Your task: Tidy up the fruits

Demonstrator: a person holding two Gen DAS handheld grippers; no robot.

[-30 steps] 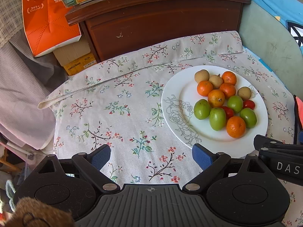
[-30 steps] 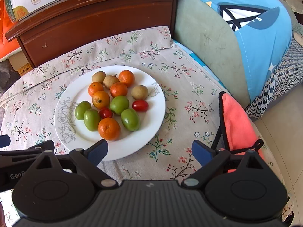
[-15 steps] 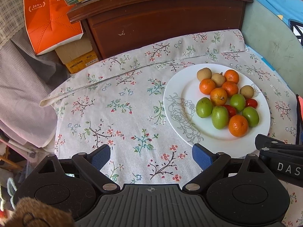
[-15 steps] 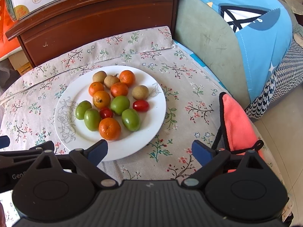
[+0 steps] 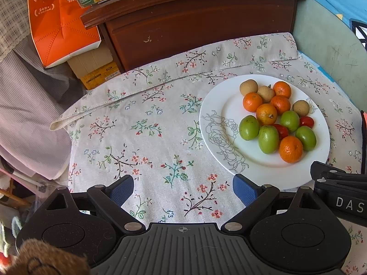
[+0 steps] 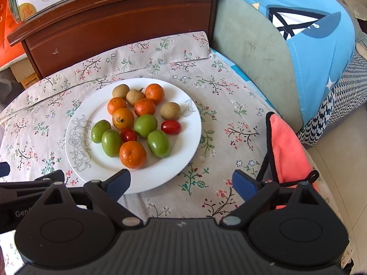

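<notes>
We look from each wrist steeply down along its own fingers (image 5: 243,189) at the cloth-covered worktop (image 5: 146,123), from close above. On the left view the plate (image 5: 220,105) lies beyond the right-hand finger; on the right view (image 6: 188,119) beyond the left-hand one. Both views share the plate, worktop and wooden cabinet (image 6: 119,23).

A table (image 6: 229,119) draped in a pale floral cloth (image 5: 142,128) carries the things. A white plate (image 6: 183,137) with a grey rose drawing lies directly on the cloth, left of centre in the right wrist view. At its 3 o'clock, well apart, a coral-pink towel (image 6: 286,146) with black trim hangs over the table's edge. The cloth's far edge, at 12 o'clock, is folded back.
</notes>
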